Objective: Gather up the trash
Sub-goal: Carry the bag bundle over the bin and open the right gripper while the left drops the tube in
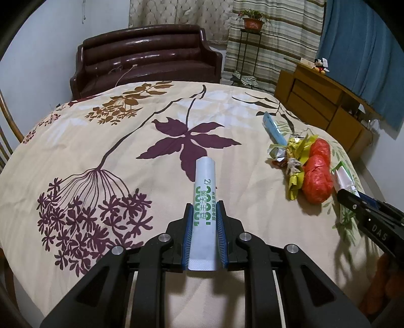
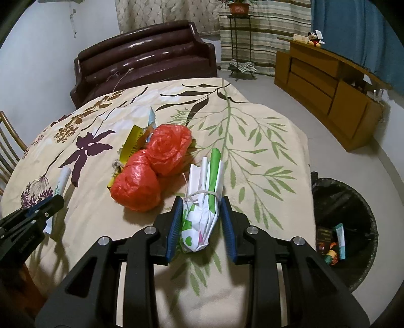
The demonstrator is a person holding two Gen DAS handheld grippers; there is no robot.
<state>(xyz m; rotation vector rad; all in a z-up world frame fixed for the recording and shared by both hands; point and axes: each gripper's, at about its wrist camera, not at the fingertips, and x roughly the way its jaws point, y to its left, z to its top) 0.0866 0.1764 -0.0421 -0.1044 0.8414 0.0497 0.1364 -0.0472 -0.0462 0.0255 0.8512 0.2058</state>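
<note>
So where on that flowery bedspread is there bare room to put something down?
Left of the white green-printed tube, over the purple flower prints, the beige floral bedspread lies bare. It is crowded around the two red crumpled plastic bags, the yellow foil wrappers and the tied white-and-green paper bundle.

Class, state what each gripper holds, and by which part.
Left gripper clamps the white sachet at its near half. Right gripper flanks the tied paper bundle's lower end; grip uncertain.

A home: leather sofa (image 1: 149, 58), curtains (image 1: 272, 37), wooden sideboard (image 1: 325, 101), potted plant (image 1: 253, 20)
</note>
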